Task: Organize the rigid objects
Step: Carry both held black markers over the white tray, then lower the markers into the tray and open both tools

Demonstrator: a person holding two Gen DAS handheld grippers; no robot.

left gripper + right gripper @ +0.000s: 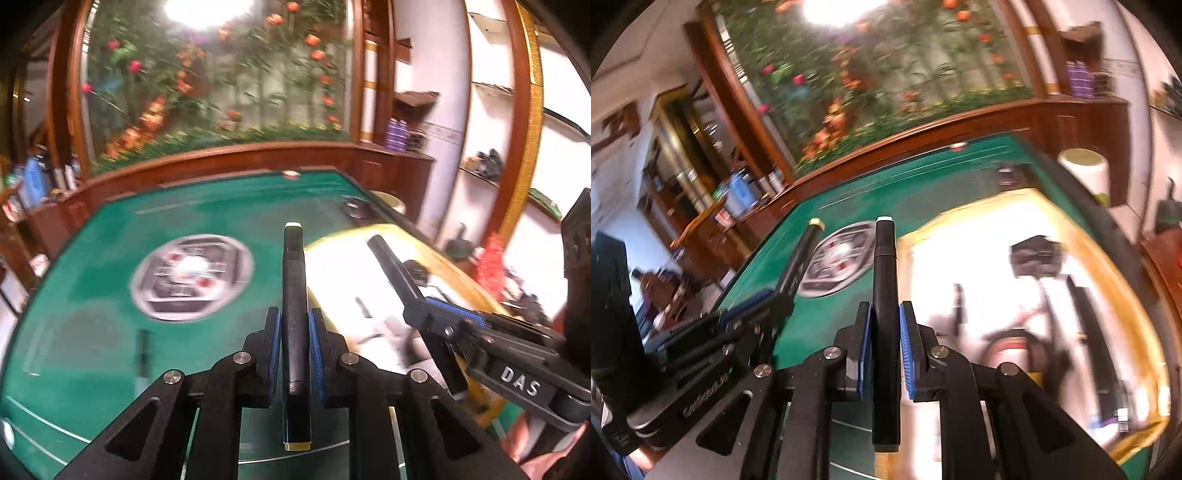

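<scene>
The green table fills most of both wrist views, with a round silver panel at its centre and, toward three o'clock from that, a white tray with a yellow rim holding several dark objects too blurred to name. In the left wrist view the left gripper has its blue-padded fingers clamped on a black marker with a yellowish cap, which runs toward twelve o'clock along the fingers; the right gripper crosses in at three o'clock. In the right wrist view the right gripper has its fingers closed tight on a black marker with a white cap, and the left gripper shows at nine o'clock with its marker tip near the panel. Both markers are held in the air above the table, near the tray's left edge. The risks, as I judge them: the two grippers are close together and both views are smeared, so a hasty swing could knock one marker against the other gripper or the tray rim; each marker is pinched mid-body with a long overhang, so it could pivot or slip between the pads; and a release above the crowded tray could let it roll onto the objects already lying there.
</scene>
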